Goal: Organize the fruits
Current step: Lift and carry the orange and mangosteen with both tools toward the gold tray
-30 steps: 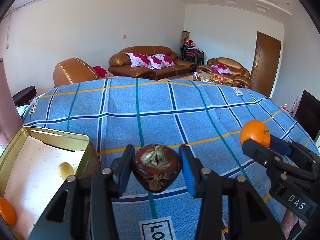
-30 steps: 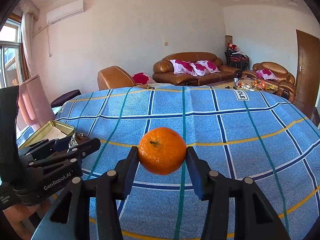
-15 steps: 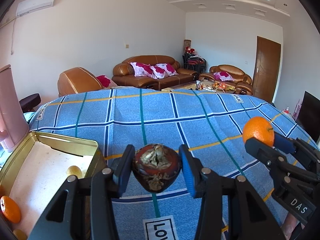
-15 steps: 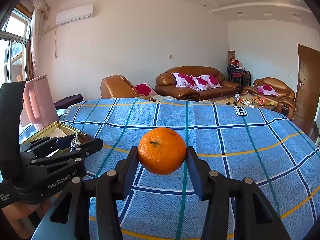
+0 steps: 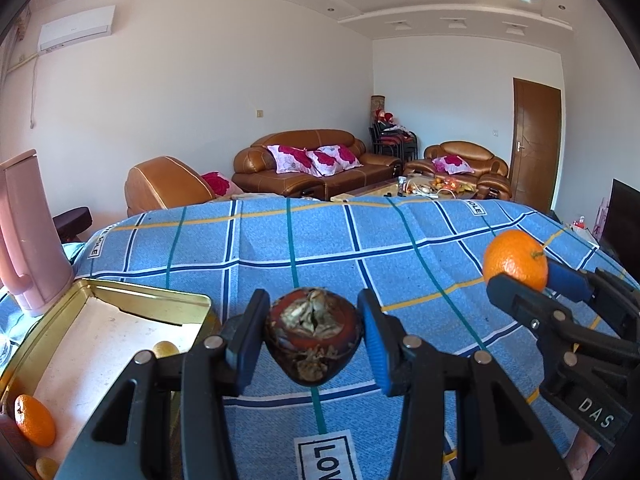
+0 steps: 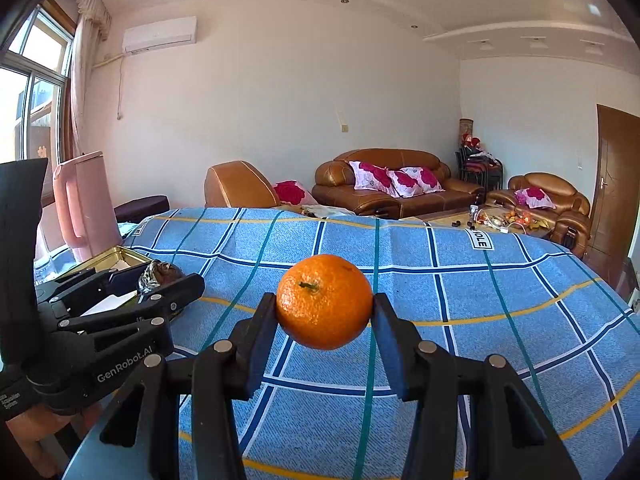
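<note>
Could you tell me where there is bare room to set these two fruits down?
The gold tin has a bare floor in its far half, bordered by its back wall and a small yellow fruit. Its near corner is crowded with an orange and other fruit. The blue checked cloth ahead of both hand-held grippers lies bare.

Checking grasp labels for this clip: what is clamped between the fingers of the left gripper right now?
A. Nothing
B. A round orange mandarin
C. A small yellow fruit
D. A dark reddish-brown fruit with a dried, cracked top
D: in the left wrist view the left gripper is closed on the dark reddish-brown fruit with a dried, cracked top, its fingers pressing both sides; the round orange mandarin is in the right gripper.
</note>
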`<action>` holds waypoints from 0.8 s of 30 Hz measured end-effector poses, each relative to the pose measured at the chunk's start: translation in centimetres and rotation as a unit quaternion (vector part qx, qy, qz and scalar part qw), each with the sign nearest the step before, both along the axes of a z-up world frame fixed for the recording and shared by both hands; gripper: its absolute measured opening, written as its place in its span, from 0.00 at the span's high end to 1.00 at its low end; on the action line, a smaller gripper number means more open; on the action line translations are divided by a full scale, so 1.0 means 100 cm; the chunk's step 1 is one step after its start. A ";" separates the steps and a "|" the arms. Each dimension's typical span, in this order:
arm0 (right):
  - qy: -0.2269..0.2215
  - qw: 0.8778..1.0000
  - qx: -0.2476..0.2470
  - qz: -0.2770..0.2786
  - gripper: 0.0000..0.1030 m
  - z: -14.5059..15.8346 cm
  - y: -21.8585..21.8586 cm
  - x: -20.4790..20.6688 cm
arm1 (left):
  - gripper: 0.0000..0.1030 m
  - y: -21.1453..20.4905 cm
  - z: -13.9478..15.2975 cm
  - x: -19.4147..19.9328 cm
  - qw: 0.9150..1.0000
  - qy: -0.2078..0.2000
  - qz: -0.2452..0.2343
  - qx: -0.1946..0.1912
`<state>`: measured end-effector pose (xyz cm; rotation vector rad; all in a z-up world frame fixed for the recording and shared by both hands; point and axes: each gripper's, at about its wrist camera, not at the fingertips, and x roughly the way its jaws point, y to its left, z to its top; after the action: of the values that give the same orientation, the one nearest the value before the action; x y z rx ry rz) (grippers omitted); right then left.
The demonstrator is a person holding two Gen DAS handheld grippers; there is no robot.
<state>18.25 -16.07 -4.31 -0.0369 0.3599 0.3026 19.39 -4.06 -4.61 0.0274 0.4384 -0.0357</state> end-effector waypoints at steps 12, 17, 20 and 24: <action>-0.017 1.000 -0.008 0.003 0.52 0.001 0.004 -0.009 | 0.54 -0.006 0.005 -0.018 1.000 -0.004 -0.009 0.018; -0.016 1.000 -0.007 0.008 0.52 0.001 0.007 -0.014 | 0.54 -0.002 0.005 -0.021 1.000 0.005 -0.010 0.018; -0.014 1.000 -0.007 0.011 0.52 0.001 0.009 -0.017 | 0.54 0.000 0.004 -0.026 1.000 0.009 -0.011 0.020; -0.007 1.000 -0.008 0.014 0.52 0.000 0.012 -0.021 | 0.54 0.002 0.004 -0.034 1.000 0.010 -0.013 0.024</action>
<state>16.15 -14.88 -4.33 -0.0589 0.3472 0.3266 15.95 -3.83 -4.18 0.0802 0.4595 -0.0502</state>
